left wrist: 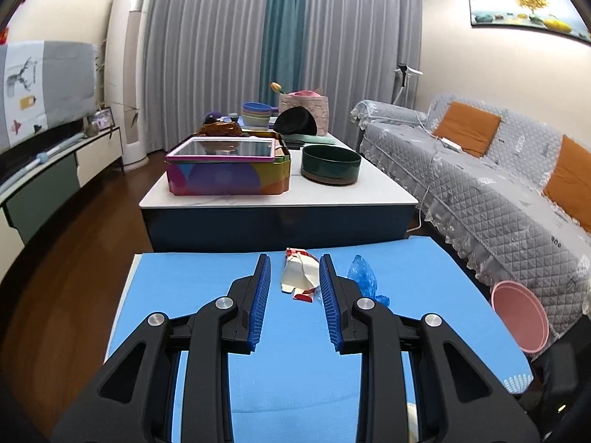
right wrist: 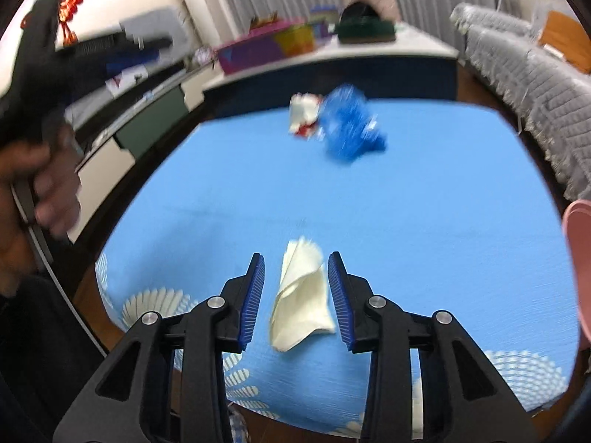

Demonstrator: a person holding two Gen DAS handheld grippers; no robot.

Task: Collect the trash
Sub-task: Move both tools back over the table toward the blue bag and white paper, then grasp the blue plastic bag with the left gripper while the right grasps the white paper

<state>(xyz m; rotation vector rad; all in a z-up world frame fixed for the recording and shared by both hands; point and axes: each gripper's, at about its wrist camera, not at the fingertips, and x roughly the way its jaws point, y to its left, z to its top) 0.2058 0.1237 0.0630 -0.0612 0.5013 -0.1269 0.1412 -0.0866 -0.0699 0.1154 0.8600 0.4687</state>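
A crumpled red-and-white wrapper (left wrist: 300,273) lies on the blue mat (left wrist: 207,288), between the tips of my open left gripper (left wrist: 294,264). A crumpled blue plastic bag (left wrist: 364,277) lies just right of it. In the right wrist view a cream paper tissue (right wrist: 301,302) lies on the mat (right wrist: 443,221) between the fingers of my open right gripper (right wrist: 296,262). The wrapper (right wrist: 303,114) and blue bag (right wrist: 349,125) show farther ahead, blurred. The left gripper (right wrist: 110,42) appears at upper left, held by a hand.
A pink bin (left wrist: 521,317) stands right of the mat, beside the grey sofa (left wrist: 480,184). Behind the mat is a low table (left wrist: 258,199) with a colourful tin (left wrist: 227,166), a dark green bowl (left wrist: 330,164) and other items. A TV cabinet (left wrist: 44,170) runs along the left.
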